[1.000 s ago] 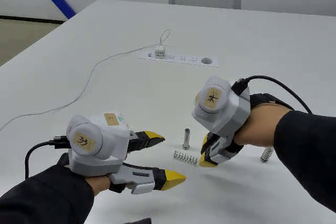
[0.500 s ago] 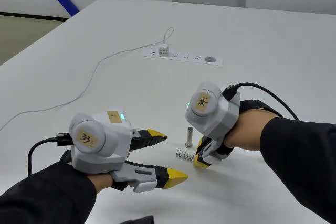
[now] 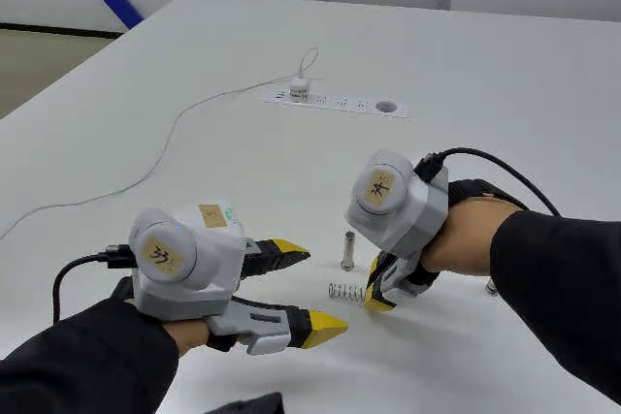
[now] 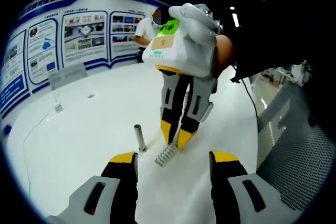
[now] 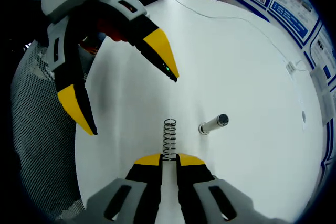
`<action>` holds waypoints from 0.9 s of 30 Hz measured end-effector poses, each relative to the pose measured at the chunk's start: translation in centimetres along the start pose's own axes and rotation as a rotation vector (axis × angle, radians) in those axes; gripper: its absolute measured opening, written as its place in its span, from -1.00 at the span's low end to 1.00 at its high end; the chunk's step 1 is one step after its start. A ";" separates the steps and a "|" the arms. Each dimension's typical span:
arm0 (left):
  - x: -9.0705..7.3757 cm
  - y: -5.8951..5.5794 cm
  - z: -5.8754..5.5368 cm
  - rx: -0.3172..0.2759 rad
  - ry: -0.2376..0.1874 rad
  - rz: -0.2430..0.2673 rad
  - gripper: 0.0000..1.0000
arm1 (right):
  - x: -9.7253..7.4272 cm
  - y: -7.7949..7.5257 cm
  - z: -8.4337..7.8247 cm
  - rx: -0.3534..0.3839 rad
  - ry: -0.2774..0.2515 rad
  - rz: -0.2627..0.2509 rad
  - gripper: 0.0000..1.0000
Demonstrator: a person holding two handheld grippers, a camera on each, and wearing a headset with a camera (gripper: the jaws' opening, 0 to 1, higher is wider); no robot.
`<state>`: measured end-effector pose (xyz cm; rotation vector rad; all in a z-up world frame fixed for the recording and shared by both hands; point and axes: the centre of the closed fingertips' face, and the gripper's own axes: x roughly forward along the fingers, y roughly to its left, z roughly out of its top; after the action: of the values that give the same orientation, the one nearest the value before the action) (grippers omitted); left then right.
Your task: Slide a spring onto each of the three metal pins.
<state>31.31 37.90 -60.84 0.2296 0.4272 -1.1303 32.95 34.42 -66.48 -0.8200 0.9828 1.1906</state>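
Jaws of the right gripper (image 3: 374, 300) are pinched onto one end of the spring (image 3: 344, 291), while those of the left gripper (image 3: 318, 290) are spread wide, with nothing held between them. Everything is borne by the white table (image 3: 243, 162), on which the metal pin (image 3: 347, 251) is stood upright. The left gripper is held near the pin, to its left in the head view, tips pointed toward it. The right gripper is angled down just in front of the pin. Well behind the pin a power strip (image 3: 335, 102) is laid. The spring is laid flat just in front of the pin, apart from it.
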 end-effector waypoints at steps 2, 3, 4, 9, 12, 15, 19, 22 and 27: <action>0.1 -0.2 -0.1 0.005 0.004 -0.006 0.12 | -0.6 0.3 0.0 -0.007 -0.004 0.005 -0.77; 0.2 -0.3 -0.1 0.008 0.008 -0.011 0.11 | -1.0 0.5 -0.1 -0.012 -0.005 0.006 -0.77; 0.2 -0.4 -0.1 0.011 0.009 -0.014 0.10 | -1.3 0.6 -0.1 -0.015 -0.007 0.007 -0.77; 0.4 -1.2 -0.2 0.040 0.018 -0.041 -0.02 | -3.2 2.0 0.4 -0.037 -0.030 0.037 -0.77; 0.5 -1.6 -0.2 0.051 0.019 -0.060 -0.12 | -4.3 2.8 0.7 -0.061 -0.040 0.047 -0.77; 0.6 -2.0 -0.1 0.068 0.015 -0.081 -0.24 | -4.9 3.3 1.1 -0.078 -0.051 0.055 -0.77; 0.7 -2.7 -0.1 0.095 0.014 -0.106 -0.41 | -5.2 3.9 1.5 -0.103 -0.053 0.066 -0.77; 0.7 -2.8 -0.1 0.110 0.017 -0.112 -0.48 | -5.2 4.2 1.5 -0.117 -0.050 0.076 -0.77; 0.7 -3.2 0.0 0.127 0.016 -0.129 -0.58 | -5.1 4.8 1.5 -0.144 -0.045 0.095 -0.77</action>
<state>28.61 36.01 -61.04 0.3262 0.3886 -1.2845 28.12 34.86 -61.26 -0.8637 0.9153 1.3677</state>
